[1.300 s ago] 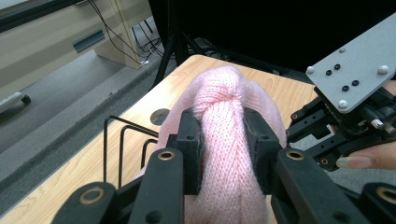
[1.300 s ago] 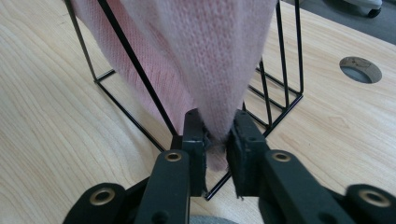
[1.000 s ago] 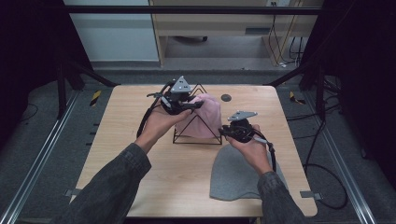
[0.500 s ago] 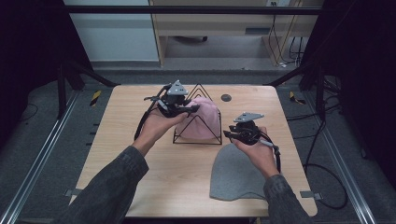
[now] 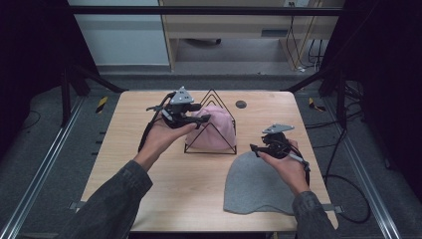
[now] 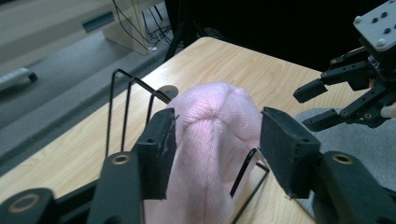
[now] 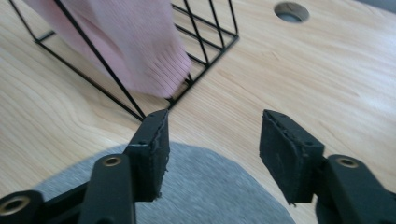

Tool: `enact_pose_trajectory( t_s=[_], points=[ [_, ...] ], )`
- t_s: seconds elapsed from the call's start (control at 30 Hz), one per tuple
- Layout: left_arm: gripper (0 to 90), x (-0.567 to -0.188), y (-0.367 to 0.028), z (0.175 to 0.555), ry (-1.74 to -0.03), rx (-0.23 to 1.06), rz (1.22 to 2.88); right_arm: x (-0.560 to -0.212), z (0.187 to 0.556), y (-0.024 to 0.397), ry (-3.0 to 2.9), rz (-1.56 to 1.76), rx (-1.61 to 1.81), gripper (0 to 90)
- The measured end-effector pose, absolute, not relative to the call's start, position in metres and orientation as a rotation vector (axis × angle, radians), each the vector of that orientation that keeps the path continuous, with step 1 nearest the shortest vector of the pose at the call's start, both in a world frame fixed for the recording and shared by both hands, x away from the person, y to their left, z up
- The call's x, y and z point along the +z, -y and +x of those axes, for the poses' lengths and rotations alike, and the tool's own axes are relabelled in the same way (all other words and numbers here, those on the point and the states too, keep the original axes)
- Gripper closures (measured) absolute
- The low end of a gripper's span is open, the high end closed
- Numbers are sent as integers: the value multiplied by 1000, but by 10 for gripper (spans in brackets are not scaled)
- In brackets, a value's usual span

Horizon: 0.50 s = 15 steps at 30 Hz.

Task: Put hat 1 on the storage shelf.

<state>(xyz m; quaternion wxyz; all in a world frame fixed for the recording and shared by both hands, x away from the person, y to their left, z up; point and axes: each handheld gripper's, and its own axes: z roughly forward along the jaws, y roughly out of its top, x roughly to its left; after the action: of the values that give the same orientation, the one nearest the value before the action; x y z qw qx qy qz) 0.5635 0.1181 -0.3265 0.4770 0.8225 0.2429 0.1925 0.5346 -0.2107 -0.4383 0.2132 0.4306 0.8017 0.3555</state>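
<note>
A pink knitted hat (image 5: 215, 130) (image 6: 210, 140) (image 7: 135, 42) is draped over a black wire pyramid rack (image 5: 211, 124) (image 6: 133, 100) (image 7: 196, 37) at the middle of the table. My left gripper (image 5: 196, 119) (image 6: 215, 144) hovers open at the hat's upper left side, its jaws either side of the crown, not closed on it. A grey knitted hat (image 5: 256, 184) (image 7: 210, 186) lies flat at the front right. My right gripper (image 5: 256, 148) (image 7: 212, 140) is open just above the grey hat's top edge, nothing between its jaws.
The wooden table (image 5: 149, 189) has a round cable hole (image 5: 241, 104) (image 7: 292, 11) behind the rack. Black frame posts and cables stand at both sides. A cable (image 5: 343, 194) trails off the right edge.
My left gripper slid left and down off the rack's apex to the hat's side. My right gripper drew back to the right, away from the rack, over the grey hat's edge.
</note>
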Motion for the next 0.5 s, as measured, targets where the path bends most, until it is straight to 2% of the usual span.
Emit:
enact_pose_trajectory(
  t_s=[0.3, 0.4, 0.5],
  points=[
    [242, -336, -140, 545, -588, 500, 2014, -449, 532, 223, -2229, 1243, 943, 308],
    [175, -349, -154, 536, -618, 492, 2034, -453, 532, 230, -2244, 1275, 927, 242],
    [126, -362, -163, 528, -637, 482, 2066, -457, 534, 238, -2260, 1304, 912, 227]
  ],
)
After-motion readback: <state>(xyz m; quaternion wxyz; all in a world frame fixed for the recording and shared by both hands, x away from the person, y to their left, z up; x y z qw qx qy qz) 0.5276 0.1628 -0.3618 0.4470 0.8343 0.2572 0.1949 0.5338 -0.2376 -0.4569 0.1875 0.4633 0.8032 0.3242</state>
